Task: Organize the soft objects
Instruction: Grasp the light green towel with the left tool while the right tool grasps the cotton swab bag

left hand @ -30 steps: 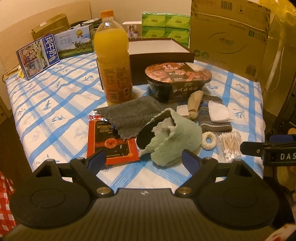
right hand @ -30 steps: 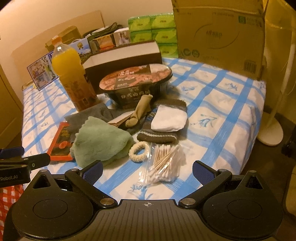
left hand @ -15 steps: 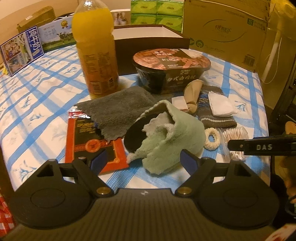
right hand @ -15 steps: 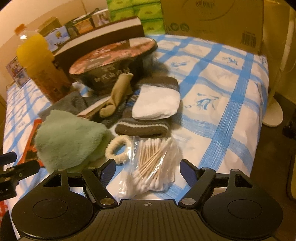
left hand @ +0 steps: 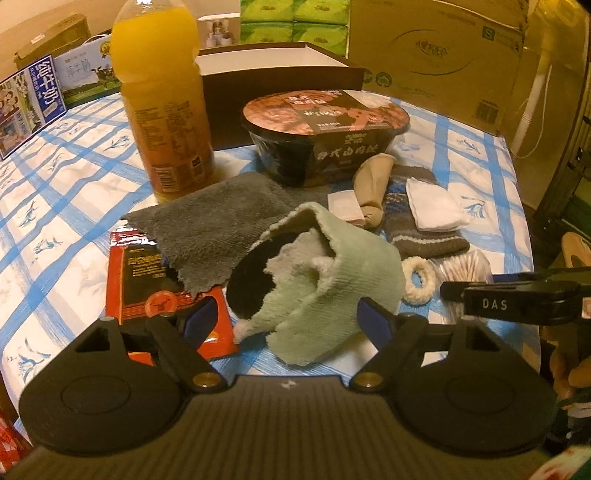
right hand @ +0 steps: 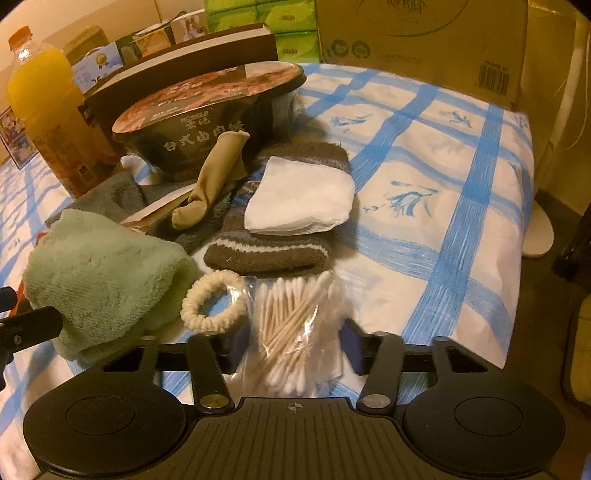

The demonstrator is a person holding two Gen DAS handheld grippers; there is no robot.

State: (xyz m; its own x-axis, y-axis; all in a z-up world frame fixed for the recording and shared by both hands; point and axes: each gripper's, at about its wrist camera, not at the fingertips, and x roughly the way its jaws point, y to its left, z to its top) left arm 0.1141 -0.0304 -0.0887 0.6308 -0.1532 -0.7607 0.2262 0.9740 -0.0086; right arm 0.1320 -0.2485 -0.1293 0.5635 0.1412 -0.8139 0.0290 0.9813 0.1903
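A large cardboard carton (right hand: pixel 424 37) is standing at the far edge of the bed, with green tissue packs (left hand: pixel 295 22) stacked to its left. Nearer, a dark brown box (left hand: pixel 273 70) is sitting open; its contents cannot be seen. In front of it, a sealed instant rice bowl (left hand: pixel 325 129) is resting beside an orange juice bottle (left hand: pixel 162 99) on its left. A clear bag of cotton swabs (right hand: pixel 295 328) is lying near the right edge.

The blue-checked bedsheet (right hand: pixel 424 184) is covering the whole surface, and the room is lying in dim yellow light.

The soft things are clustering in the middle: a grey towel (left hand: pixel 218 221) is overlapping a red packet (left hand: pixel 147 280), a crumpled green towel (left hand: pixel 325 280) is sitting near, a striped brown sock (right hand: pixel 273 236) is carrying a folded white cloth (right hand: pixel 299 203), a beige stocking (right hand: pixel 214 177) is leaning on the bowl, and a cream hair tie (right hand: pixel 212 304) is lying beside the swabs.

The left gripper (left hand: pixel 286 317) is gaping wide either side of the green towel's near edge, holding nothing. The right gripper (right hand: pixel 291 347) is straddling the swab bag, its jaws partly closed; whether they are touching the bag I cannot tell.
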